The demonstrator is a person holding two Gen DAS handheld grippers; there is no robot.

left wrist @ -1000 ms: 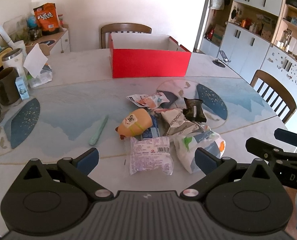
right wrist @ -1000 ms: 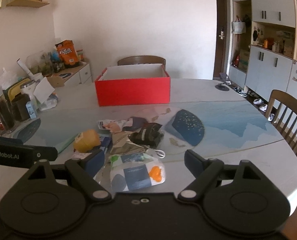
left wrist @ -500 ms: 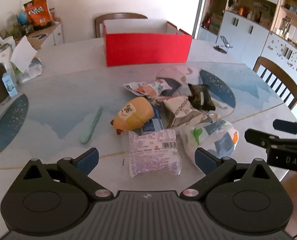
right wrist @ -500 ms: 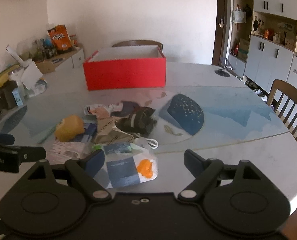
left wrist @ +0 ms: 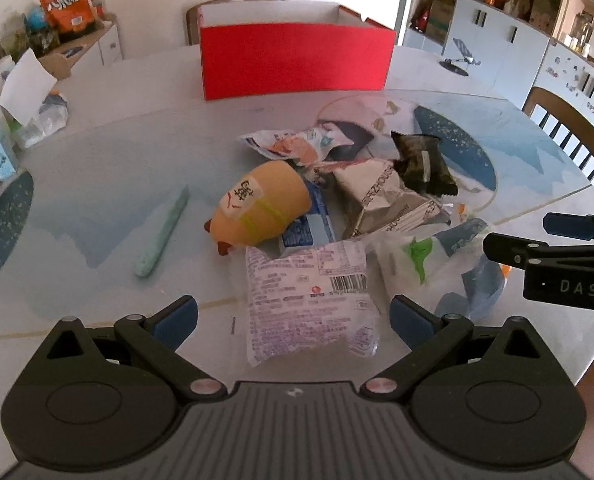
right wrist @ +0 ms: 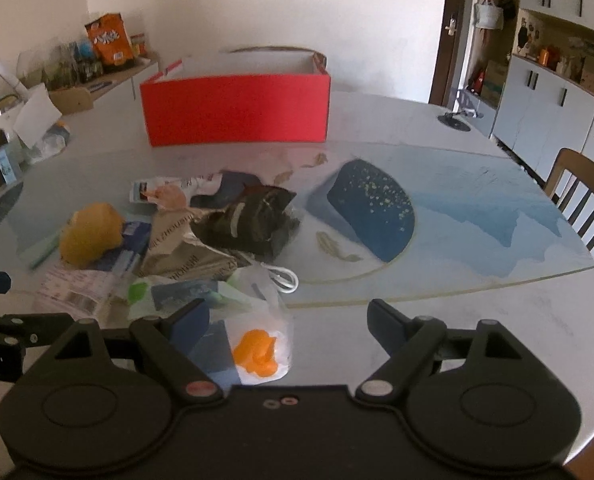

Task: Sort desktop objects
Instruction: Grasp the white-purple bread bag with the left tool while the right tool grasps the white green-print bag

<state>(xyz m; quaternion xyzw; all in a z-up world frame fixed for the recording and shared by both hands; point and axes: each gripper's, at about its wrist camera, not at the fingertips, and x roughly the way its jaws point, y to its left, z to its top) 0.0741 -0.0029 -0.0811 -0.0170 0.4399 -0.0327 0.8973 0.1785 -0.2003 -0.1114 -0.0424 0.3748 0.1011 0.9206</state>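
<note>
A heap of snack packets lies mid-table. A white packet with a barcode (left wrist: 311, 298) sits nearest, between the fingers of my open left gripper (left wrist: 293, 314), which hovers over it. Behind it lie a yellow chicken-shaped toy (left wrist: 263, 204), a blue packet (left wrist: 309, 230), a grey crumpled packet (left wrist: 385, 200), a dark packet (left wrist: 421, 162) and a green stick (left wrist: 163, 232). My open right gripper (right wrist: 289, 316) hangs above a clear bag (right wrist: 253, 336) holding an orange piece (right wrist: 257, 352). A red box (left wrist: 295, 60) stands open at the back of the table.
A round table (right wrist: 477, 264) with a blue-patterned cover carries everything. Cups, cartons and paper crowd its left edge (left wrist: 13, 120). Wooden chairs stand at the right (right wrist: 585, 196) and behind the box. A white cable (right wrist: 283, 276) lies by the heap. Cabinets line the right wall.
Both grippers have moved forward and lower toward the heap; the packets now look larger. Both stay open and hold nothing.
</note>
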